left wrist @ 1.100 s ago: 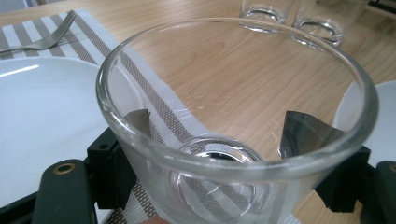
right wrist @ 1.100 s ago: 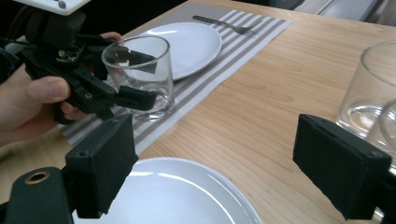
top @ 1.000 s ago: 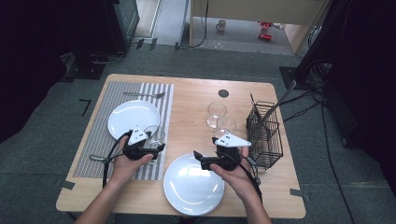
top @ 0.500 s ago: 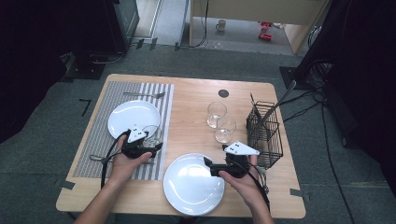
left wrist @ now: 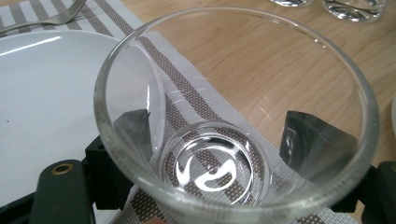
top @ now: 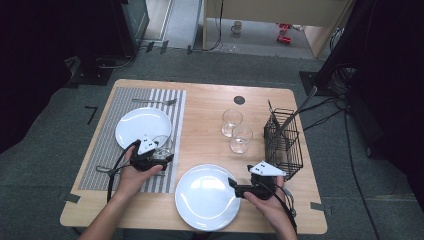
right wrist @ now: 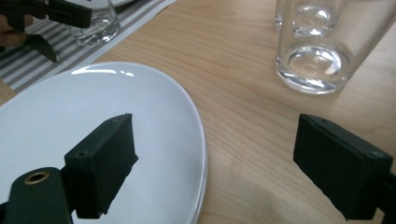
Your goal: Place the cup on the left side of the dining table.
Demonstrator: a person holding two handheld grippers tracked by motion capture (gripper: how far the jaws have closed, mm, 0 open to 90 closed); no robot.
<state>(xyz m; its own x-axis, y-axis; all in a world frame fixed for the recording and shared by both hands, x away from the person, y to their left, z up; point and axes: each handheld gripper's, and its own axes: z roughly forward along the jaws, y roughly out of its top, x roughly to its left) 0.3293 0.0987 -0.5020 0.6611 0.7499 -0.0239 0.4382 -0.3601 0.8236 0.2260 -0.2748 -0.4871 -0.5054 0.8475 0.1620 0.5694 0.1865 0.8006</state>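
Setup was a light wooden table (top: 205, 115) on grey carpet, with a grey-and-white striped woven placemat (top: 100, 160) covering its left part.

The left gripper (top: 161, 155) had its two black fingers (left wrist: 313, 144) clamped fairly wide on either side of a clear drinking glass (left wrist: 224, 172). In the left gripper view you could see both pads through the wall, low down near the thick base. Grabbing it low like that made sense to me, since the glass flares toward the rim and would tip less. The base sat upright on the mat's edge strip, right between the fingers. A round white china plate (top: 142, 127) was just beyond them on one side and bare wood on the other. My guess is the glass was being set as the drink for that place setting. A silver metal fork (top: 155, 101) lay past that plate.

The right gripper (right wrist: 219, 149) was empty, with its fingers (right wrist: 105, 158) spread wide. One hovered over a second round white plate (right wrist: 93, 116) and the other over bare wood, so the plate's rim ran between them. It looked lined up to pinch that rim, but nothing was touching yet.

Beyond its fingertips stood two more clear tumblers (right wrist: 315, 60), close together and well apart from the fingers. They were probably parked there until needed. A black wire cutlery basket (top: 283, 142) sat off to that gripper's outer side.
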